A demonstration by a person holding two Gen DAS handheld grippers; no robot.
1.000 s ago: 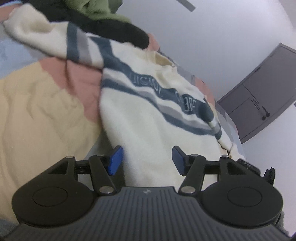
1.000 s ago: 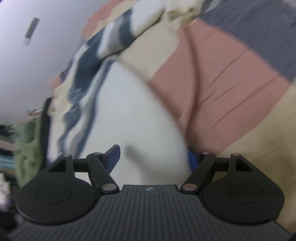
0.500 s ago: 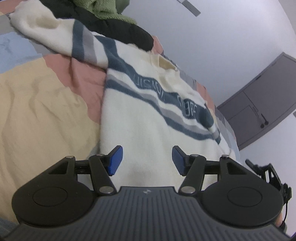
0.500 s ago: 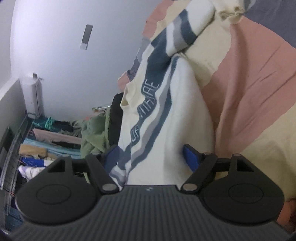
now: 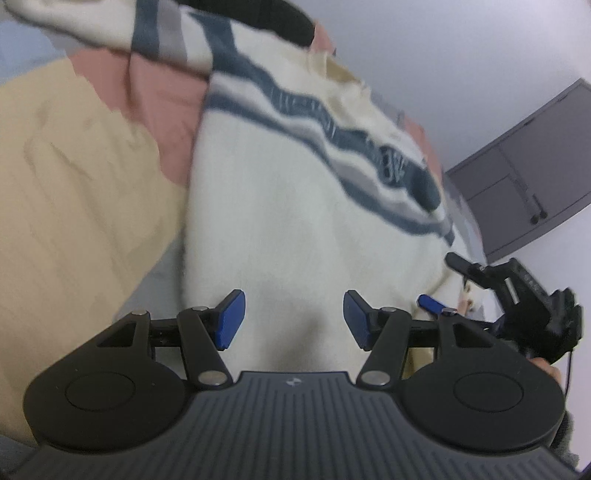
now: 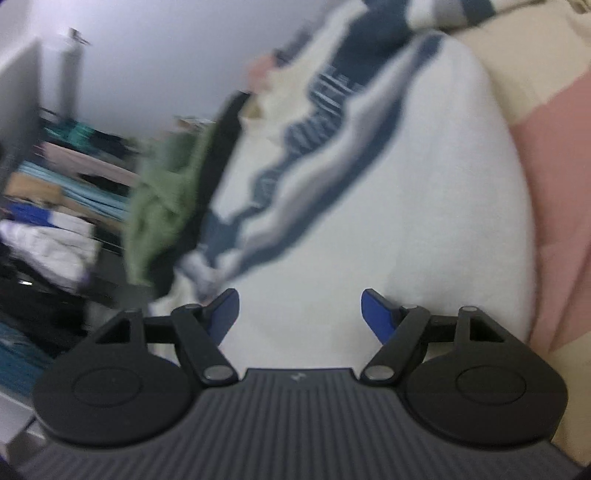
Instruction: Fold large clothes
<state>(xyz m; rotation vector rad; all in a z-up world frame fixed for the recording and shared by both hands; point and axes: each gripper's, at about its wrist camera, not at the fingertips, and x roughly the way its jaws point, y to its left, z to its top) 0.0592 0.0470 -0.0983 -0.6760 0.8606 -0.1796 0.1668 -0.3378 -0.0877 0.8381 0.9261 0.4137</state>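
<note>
1. A cream sweater (image 5: 295, 206) with navy and grey chest stripes is lying face up and spread out on a bed, over a bedspread (image 5: 74, 192) of yellow and pink patches; its hem is lying nearest both cameras.
2. The left gripper (image 5: 293, 317) is hovering over the hem's left part, its jaws standing partly apart with nothing between them but air above the knit.
3. The right gripper (image 6: 299, 314) is hanging over the hem's other end, its jaws narrowing slightly yet gaping wide, and no cloth is being pinched.
4. The right gripper is also showing at the right edge of the left wrist view, just beside the sweater's side edge.
5. A black garment (image 5: 288, 18) and a green one (image 6: 162, 199) are lying beyond the collar, touching it or nearly so.
6. The knit is looking thick, soft and limp, so it is likely to sag and drag against the bedspread rather than slide.
7. Taking both layers at the two hem corners is looking like the sound hold, deep enough that the fabric does not slip free.
</note>
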